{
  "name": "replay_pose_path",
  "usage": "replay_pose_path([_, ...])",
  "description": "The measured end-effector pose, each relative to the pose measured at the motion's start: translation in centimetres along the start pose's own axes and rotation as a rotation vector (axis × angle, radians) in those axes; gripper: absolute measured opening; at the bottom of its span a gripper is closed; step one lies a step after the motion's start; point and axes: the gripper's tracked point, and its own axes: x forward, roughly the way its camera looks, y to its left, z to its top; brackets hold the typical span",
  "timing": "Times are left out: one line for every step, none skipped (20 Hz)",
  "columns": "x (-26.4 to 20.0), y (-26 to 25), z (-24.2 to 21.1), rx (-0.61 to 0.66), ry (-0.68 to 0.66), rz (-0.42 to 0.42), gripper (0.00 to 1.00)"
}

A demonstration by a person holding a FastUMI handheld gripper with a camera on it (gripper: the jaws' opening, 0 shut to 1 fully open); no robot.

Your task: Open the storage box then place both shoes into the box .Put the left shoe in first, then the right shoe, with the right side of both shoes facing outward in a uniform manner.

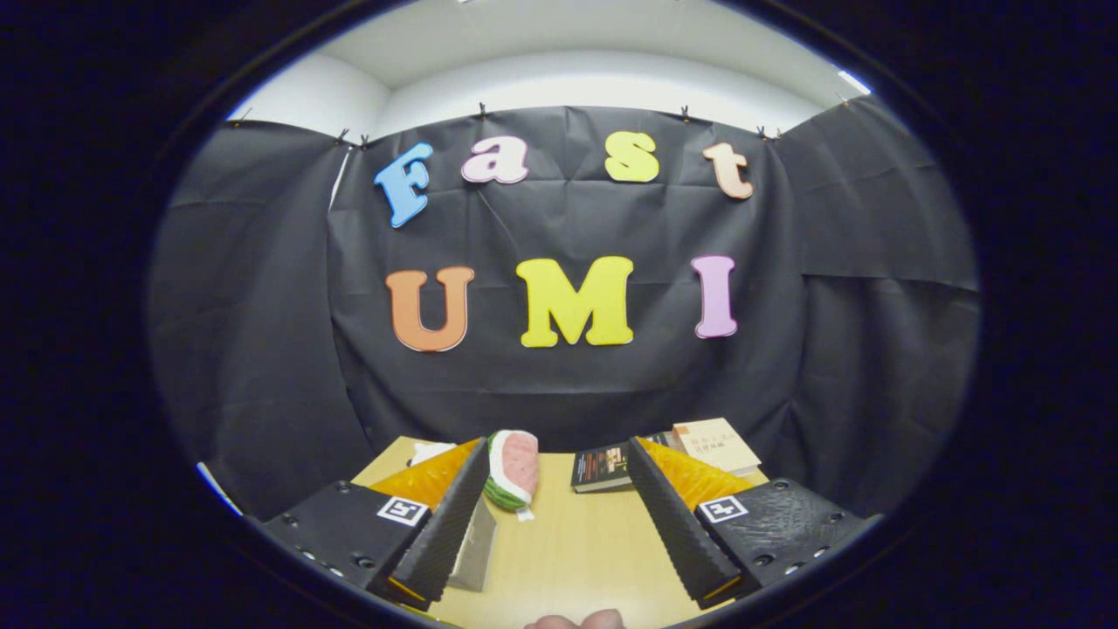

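I hold the gripper (563,524) above the pale wooden tabletop (576,550), its two ridged fingers (450,515) spread wide apart with nothing between them but bare wood. I take that tabletop as my landmark. At its far edge, just beyond my fingertips and a little toward the left finger, lies a soft plush toy shaped like a watermelon slice (513,467), green rind at the bottom and pink flesh facing me. Also at the far edge, just behind the right finger, sits a dark-covered book (601,468), and just past it, closer to the black cloth wall, a tan-covered book (716,444) lies flat. Under the left finger, on the near part of the tabletop, I see a grey-white boxy corner (476,550); I cannot tell whether this is the storage box. A white object (431,452) peeks out behind the left finger at the far left of the tabletop, too hidden to identify. At the nearest edge, fingertips of a person (576,621) just show.
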Motion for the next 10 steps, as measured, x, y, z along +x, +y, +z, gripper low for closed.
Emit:
replay_pose_path([-0.5, -0.2, 0.1, 0.005, -0.010, -0.004, 0.96])
replay_pose_path([-0.8, -0.5, 0.0, 0.004, -0.018, -0.011, 0.96])
replay_pose_path([-0.9, -0.8, 0.0, -0.001, -0.023, -0.016, 0.96])
replay_pose_path([-1.1, -0.9, -0.2, -0.001, -0.026, -0.020, 0.96])
replay_pose_path([-1.2, -1.0, -0.2, 0.002, -0.027, -0.021, 0.96])
replay_pose_path([-1.2, -1.1, -0.1, 0.005, -0.033, -0.025, 0.96])
replay_pose_path([-1.3, -1.2, 0.2, 0.006, -0.043, -0.030, 0.96])
replay_pose_path([-1.2, -1.2, 0.5, 0.004, -0.053, -0.034, 0.96])
replay_pose_path([-1.2, -1.2, 0.7, 0.002, -0.058, -0.035, 0.96])
replay_pose_path([-1.1, -1.2, 0.7, 0.001, -0.056, -0.035, 0.96])
